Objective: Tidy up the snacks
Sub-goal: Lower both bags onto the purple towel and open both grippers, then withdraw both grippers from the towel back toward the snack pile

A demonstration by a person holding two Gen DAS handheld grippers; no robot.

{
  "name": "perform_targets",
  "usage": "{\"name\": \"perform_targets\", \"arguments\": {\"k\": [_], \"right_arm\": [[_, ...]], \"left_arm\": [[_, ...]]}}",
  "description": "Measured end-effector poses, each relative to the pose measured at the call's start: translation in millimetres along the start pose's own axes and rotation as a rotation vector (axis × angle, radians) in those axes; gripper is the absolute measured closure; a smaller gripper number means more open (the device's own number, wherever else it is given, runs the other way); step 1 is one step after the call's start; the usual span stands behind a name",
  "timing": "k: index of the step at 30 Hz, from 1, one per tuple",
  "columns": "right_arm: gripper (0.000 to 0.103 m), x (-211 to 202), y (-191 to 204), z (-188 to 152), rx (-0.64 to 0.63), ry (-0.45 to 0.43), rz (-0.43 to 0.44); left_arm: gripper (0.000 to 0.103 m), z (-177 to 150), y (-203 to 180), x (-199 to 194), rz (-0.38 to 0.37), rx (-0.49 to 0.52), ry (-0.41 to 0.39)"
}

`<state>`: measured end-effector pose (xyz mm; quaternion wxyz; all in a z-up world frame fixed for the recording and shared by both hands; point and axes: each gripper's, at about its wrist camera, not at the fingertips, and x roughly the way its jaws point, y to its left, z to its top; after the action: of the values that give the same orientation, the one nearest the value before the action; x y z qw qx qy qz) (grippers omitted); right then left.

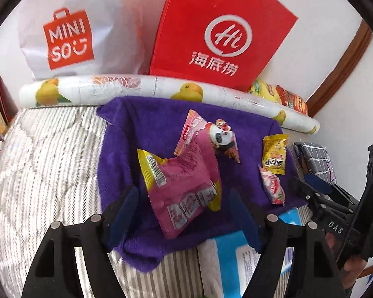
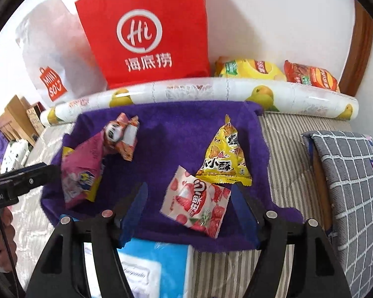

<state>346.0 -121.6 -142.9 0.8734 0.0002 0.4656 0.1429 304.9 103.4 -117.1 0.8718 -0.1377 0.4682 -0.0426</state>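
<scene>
On fuzzy purple towel [image 2: 166,134]: crinkly foil snack packs, triangular yellow pouch [image 2: 223,159].

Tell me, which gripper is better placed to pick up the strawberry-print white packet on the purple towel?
Right. The strawberry packet lies between the open fingers of the right gripper. The left gripper is over the large pink bag, farther from that packet.
</scene>
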Motion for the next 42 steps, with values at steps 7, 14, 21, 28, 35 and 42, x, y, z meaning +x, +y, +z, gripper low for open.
{"name": "perform_targets", "arguments": {"k": [7, 14, 21, 28, 35, 42], "right_arm": [[0.034, -44.2, 2.7, -13.0, 0.032, -0.04, 0.0], [0.026, -79.4, -4.5, -51.1, 0.105, -0.035, -0.009], [0.026, -111.2, -13.6, -80.8, 0.16, -0.059, -0.01], [0.026, -139.2, -21.3, -107.5, 0.142, -0.125, -0.042], [0.026, -131.7, -33.7, -132.2, 0.153, -0.066, -0.017], [0.033, -97.5, -43.7, -157.3, 0.138, -0.015, -0.002]], "left_arm": [[0.028, -17.4, -9.4, -45.6, -0.019, 0.021, -0.05], [0.029, -46.9, -19.0, -80.4, -0.034, 0.035, -0.073], [0.029, -78.4, -33.7, -113.2, -0.051, 0.081, -0.127], [0.029, -105.5, -38.7, -130.6, -0.062, 0.083, -0.157], [0.029, -125.3, -42.4, -122.0, -0.029, 0.112, -0.149], [0.029, -134.6, -27.4, -104.5, -0.029, 0.078, -0.111]]}}
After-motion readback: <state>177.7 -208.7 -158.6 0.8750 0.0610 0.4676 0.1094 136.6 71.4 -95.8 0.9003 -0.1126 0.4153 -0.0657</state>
